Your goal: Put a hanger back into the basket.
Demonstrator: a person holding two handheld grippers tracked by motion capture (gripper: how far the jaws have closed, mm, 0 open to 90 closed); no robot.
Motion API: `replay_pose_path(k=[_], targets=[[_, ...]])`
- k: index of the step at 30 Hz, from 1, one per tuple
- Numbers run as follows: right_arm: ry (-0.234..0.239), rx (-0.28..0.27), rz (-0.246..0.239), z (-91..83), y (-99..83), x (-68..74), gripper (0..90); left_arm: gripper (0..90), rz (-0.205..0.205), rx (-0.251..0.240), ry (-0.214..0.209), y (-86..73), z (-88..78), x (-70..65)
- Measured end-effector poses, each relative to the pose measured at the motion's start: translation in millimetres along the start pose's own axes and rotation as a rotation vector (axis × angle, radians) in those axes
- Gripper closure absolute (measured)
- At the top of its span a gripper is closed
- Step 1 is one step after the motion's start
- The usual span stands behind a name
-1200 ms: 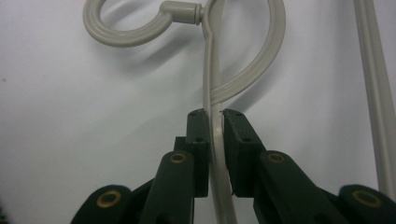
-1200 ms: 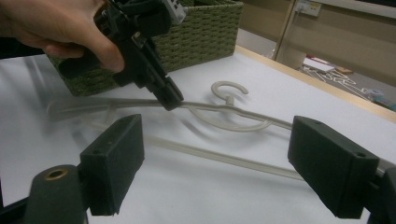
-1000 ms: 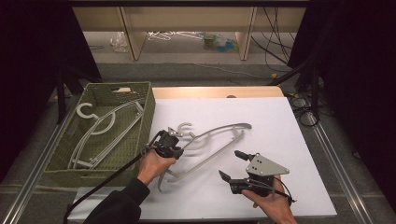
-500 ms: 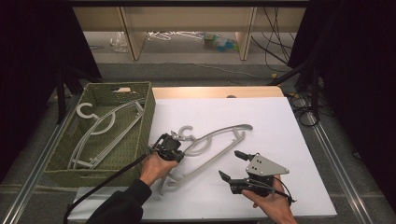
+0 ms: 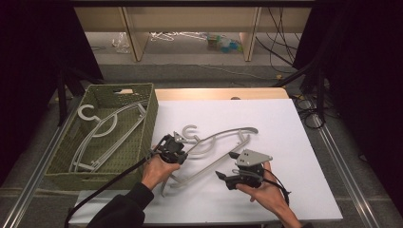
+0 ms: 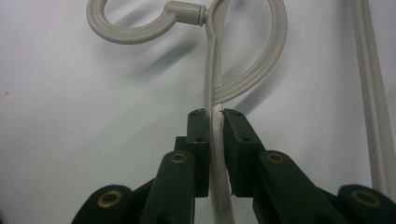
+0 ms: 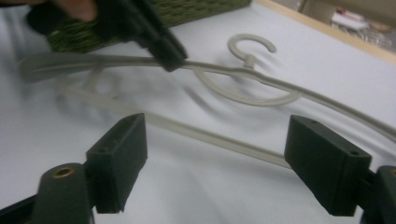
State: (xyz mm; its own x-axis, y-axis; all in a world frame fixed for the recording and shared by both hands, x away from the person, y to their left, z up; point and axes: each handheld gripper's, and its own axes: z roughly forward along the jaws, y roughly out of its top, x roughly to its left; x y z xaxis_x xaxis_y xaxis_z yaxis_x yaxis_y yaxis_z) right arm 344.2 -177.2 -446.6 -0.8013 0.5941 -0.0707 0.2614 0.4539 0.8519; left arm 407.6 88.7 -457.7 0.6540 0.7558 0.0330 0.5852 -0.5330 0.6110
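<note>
A pale grey plastic hanger (image 5: 223, 135) lies across the white table top (image 5: 285, 142), its hook (image 5: 190, 132) pointing to the far side. My left gripper (image 5: 182, 151) is shut on the hanger's thin arm just below the hook. The left gripper view shows both pads (image 6: 201, 130) pressed on the arm (image 6: 214, 88), with my gripper (image 6: 215, 114) closed around it. My right gripper (image 5: 226, 165) stands open to the right of the left one, just short of the hanger's lower bar. In the right gripper view the jaws (image 7: 215, 154) stand wide apart, the bar (image 7: 210, 135) beyond them.
A green woven basket (image 5: 148, 118) stands at the left edge of the table and holds another grey hanger (image 5: 102, 128). Cables trail from both grippers toward the person. Shelves and loose clutter sit on the floor beyond the table.
The left gripper and the hanger in it have shifted slightly toward the person and to the right. The right gripper has stayed in place, open.
</note>
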Motion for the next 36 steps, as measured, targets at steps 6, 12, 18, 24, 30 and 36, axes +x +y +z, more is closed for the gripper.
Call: replay_pose_path(k=[6,12,18,24,30,36], targets=[[-0.074,0.061,0.013,20.1,11.9,-24.8,24.0,80.6,0.021,-0.010,0.018,-0.8,-2.3,-2.7],[-0.141,0.100,-0.076,40.6,24.3,-45.5,25.2,80.6,0.045,-0.016,0.039,-2.5,-6.0,-5.6],[-0.184,0.189,-0.161,56.4,27.3,-66.4,26.8,80.5,0.072,-0.027,0.049,-8.5,-14.1,-10.8],[-0.161,0.233,-0.255,66.7,31.7,-67.5,30.2,80.6,0.096,-0.037,0.056,-17.5,-25.3,-17.1],[-0.144,0.312,-0.368,81.9,21.3,-65.9,35.1,80.5,0.152,-0.049,0.058,-21.3,-33.0,-24.3],[-0.157,0.332,-0.469,89.5,18.9,-63.2,52.9,80.6,0.161,-0.050,0.043,-23.9,-37.5,-29.4]])
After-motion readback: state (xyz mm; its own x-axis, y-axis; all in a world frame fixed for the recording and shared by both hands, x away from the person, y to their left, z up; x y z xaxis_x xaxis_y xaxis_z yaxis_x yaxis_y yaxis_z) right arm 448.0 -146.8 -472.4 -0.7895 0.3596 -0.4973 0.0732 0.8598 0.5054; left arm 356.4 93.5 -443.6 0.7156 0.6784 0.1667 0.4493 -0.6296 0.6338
